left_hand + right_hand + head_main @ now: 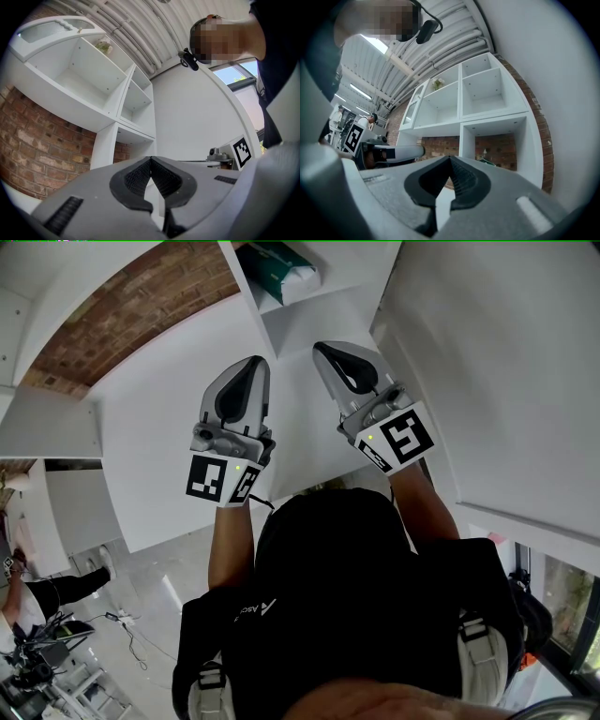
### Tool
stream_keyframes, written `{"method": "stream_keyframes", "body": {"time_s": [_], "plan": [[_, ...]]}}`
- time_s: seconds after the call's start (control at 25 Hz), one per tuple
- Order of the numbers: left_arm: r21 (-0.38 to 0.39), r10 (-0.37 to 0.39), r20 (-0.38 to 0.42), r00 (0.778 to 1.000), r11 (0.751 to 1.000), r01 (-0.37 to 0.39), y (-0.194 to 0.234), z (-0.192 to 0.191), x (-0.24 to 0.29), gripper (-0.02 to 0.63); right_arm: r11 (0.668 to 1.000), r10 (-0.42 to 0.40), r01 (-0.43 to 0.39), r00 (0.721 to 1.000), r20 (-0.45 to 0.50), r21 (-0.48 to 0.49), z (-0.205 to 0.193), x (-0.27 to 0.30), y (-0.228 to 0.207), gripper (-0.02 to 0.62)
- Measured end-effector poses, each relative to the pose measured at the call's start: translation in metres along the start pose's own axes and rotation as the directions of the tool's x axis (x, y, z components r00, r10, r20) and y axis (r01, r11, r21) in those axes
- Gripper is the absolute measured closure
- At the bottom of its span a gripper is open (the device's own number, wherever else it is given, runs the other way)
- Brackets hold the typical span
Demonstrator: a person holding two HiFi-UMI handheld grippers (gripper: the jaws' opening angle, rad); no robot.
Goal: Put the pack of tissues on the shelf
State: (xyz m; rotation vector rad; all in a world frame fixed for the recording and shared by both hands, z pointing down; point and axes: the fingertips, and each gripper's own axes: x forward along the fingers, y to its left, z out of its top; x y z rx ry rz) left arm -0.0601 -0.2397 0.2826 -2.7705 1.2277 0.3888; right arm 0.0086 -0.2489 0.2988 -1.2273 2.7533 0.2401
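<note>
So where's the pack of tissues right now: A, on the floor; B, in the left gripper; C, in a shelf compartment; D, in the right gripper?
C: the pack of tissues lies in a compartment of the shelf; the left gripper and right gripper are shut and empty.

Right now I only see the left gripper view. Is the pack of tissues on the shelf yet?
Observer: Yes. The head view shows the pack of tissues lying inside a shelf compartment.
Operator: Is the right tool holding anything?
Observer: No. The right tool is shut, with nothing between its jaws.
Operator: Is it touching the pack?
Observer: No. It is apart from the pack, lower in the head view.
</note>
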Motion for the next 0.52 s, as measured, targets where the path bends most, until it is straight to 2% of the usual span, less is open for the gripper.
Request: {"method": "stream_keyframes", "body": {"time_s": [0.52], "plan": [[-0.002, -0.006, -0.002, 1.000, 1.000, 0.006, 0.0028, -0.0033, 0.0055, 0.607, 1.000, -0.001, 0.001, 1.000, -0.002, 0.000, -0.0031, 0.0030, -0.0048, 0.595]]}}
